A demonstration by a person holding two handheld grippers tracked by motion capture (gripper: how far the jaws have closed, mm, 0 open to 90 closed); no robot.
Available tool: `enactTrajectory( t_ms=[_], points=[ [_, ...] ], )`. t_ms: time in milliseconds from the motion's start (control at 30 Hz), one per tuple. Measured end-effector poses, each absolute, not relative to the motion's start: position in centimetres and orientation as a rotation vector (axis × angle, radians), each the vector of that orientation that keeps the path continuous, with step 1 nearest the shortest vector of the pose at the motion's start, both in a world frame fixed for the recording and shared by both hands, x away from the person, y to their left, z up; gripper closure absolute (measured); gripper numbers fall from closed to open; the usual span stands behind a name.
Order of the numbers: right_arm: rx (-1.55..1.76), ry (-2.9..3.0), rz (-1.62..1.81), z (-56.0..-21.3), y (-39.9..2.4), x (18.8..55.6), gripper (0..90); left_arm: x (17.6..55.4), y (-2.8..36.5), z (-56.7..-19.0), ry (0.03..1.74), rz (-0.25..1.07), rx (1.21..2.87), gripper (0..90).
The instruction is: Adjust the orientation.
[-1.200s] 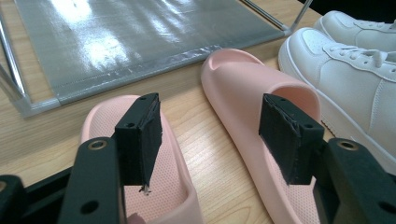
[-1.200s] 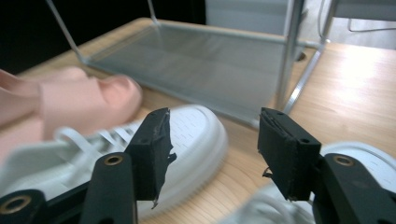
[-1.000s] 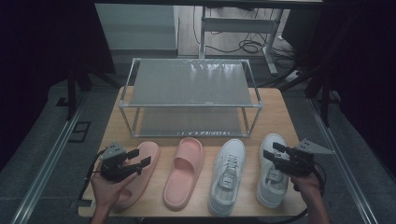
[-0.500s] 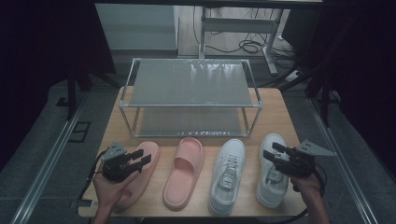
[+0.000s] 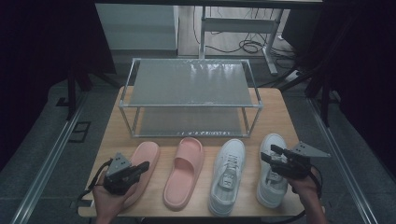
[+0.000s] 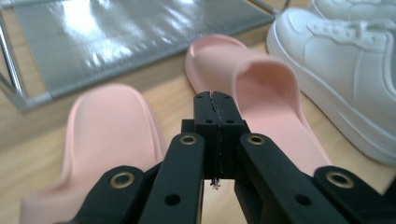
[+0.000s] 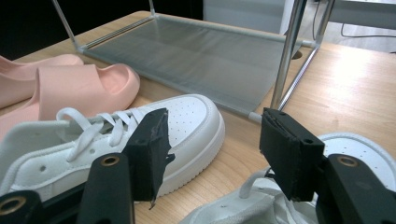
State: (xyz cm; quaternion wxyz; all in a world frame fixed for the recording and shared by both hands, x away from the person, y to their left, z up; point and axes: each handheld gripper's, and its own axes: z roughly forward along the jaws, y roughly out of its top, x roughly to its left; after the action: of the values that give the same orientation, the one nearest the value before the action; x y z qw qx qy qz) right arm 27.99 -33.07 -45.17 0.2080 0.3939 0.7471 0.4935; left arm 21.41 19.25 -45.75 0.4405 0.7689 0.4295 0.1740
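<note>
From above, the left gripper [image 5: 140, 169] sits low left over a pink slipper [image 5: 140, 163]. Its jaws have just snapped shut on nothing. The right gripper [image 5: 270, 156] hangs open above a white sneaker [image 5: 273, 170]. A rack [image 5: 191, 100] stands behind.

Left gripper view: the shut jaws point between both slippers.

Right gripper view: wide jaws, bare table [image 7: 355, 88] ahead.

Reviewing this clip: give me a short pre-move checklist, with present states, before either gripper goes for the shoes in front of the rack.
1. Left gripper open for a grasp: not ok; its jaws have just been closing and now meet with nothing between them, above the left pink slipper.
2. Right gripper open: ok, jaws apart over the right white sneaker.
3. Sneaker between the right pads: cannot tell.
4. Rack shelves free: ok.
5. All four shoes flat on the table: ok.
</note>
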Motion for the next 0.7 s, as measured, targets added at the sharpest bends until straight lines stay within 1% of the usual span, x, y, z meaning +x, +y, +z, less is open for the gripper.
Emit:
enactTrajectory(
  t_ms=[67, 167, 300, 367, 700],
  points=[
    [1.102, 2.071, 1.371, -44.9, -33.0, 27.9, 42.9, 20.6, 19.1, -46.1, 1.079, 0.453, 1.933, 90.0],
    [1.108, 2.061, 1.369, -44.8, -32.9, 27.9, 42.9, 19.7, 18.7, -46.7, 1.078, 0.451, 1.957, 90.0],
    [1.113, 2.066, 1.363, -44.8, -32.9, 28.0, 43.2, 19.2, 18.3, -47.3, 1.091, 0.432, 1.966, 90.0],
    [1.122, 2.073, 1.361, -45.0, -32.8, 28.0, 43.3, 19.1, 18.4, -48.0, 1.116, 0.391, 1.955, 90.0],
    [1.128, 2.086, 1.341, -45.3, -32.7, 28.1, 43.6, 18.0, 19.2, -50.0, 1.191, 0.413, 1.999, 90.0]
  ],
)
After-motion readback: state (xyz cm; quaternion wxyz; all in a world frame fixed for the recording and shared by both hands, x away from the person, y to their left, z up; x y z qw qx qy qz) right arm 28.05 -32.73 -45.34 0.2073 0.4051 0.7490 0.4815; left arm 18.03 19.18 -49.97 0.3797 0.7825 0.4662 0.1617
